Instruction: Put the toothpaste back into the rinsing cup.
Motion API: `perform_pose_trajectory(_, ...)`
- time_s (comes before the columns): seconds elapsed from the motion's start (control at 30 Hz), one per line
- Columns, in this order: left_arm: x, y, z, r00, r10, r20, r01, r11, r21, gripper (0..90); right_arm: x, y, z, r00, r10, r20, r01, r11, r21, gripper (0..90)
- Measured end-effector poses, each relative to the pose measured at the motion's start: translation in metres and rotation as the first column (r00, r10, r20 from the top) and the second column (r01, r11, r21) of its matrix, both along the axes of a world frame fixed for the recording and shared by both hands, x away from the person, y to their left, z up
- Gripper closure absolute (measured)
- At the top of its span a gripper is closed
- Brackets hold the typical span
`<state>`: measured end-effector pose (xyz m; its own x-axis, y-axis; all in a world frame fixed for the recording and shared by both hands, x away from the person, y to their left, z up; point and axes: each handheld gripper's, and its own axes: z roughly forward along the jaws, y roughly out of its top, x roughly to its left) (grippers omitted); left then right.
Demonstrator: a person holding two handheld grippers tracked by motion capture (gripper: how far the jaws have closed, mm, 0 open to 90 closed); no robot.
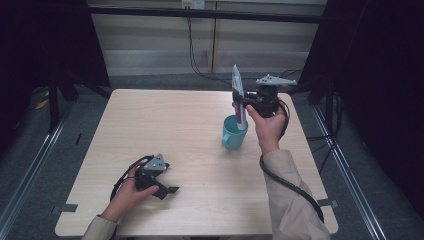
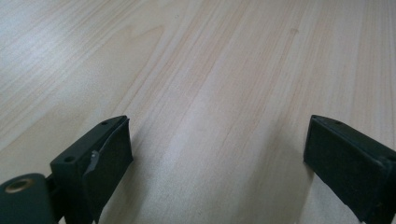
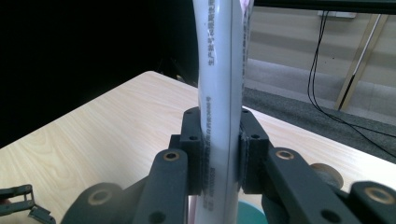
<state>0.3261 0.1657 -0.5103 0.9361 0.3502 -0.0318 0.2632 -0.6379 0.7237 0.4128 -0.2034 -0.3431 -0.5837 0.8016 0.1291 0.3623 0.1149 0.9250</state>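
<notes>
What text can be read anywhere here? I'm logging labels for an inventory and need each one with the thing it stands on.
Tube held in the right gripper: one line of small dark print runs along its length, too blurred to read.
Teal cup: no text visible.
Table and left gripper: no text visible.

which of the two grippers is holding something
The right gripper, raised over the teal cup: its fingers are shut on a white tube standing upright. The left gripper rests low on the table, fingers wide apart, with nothing between.
</notes>
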Motion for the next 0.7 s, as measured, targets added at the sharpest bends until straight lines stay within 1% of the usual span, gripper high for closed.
perform_pose_trajectory(0.23, 0.0, 0.0, 0.0, 1.0, 0.0, 0.0, 0.0, 1.0, 0.0, 7.4, 0.005, -0.001, -0.003, 0.9999, -0.014, 0.0, 0.014, 0.9999, 0.007, 75.9)
perform_pose_trajectory(0.37, 0.0, 0.0, 0.0, 1.0, 0.0, 0.0, 0.0, 1.0, 0.002, 7.4, 0.008, -0.002, -0.005, 0.9998, -0.018, -0.003, 0.018, 0.9998, -0.002, 75.9)
perform_pose_trajectory(0.47, 0.0, 0.0, 0.0, 1.0, 0.001, 0.001, -0.001, 1.0, -0.001, 7.4, 0.01, -0.003, -0.006, 0.9999, -0.016, -0.003, 0.016, 0.9999, 0.005, 75.9)
perform_pose_trajectory(0.53, 0.0, 0.0, 0.0, 1.0, 0.0, 0.0, 0.0, 1.0, -0.001, 7.4, 0.011, -0.002, -0.007, 0.9998, -0.019, -0.01, 0.019, 0.9998, -0.003, 75.9)
perform_pose_trajectory(0.63, 0.0, 0.0, 0.0, 1.0, 0.001, 0.0, -0.001, 1.0, 0.0, 7.4, 0.014, -0.002, -0.01, 0.9997, -0.021, -0.008, 0.022, 0.9997, 0.013, 75.9)
perform_pose_trajectory(0.7, 0.0, 0.0, 0.0, 1.0, 0.001, -0.001, -0.001, 1.0, -0.001, 7.4, 0.014, -0.001, -0.01, 0.9997, -0.023, -0.009, 0.024, 0.9997, 0.01, 75.8)
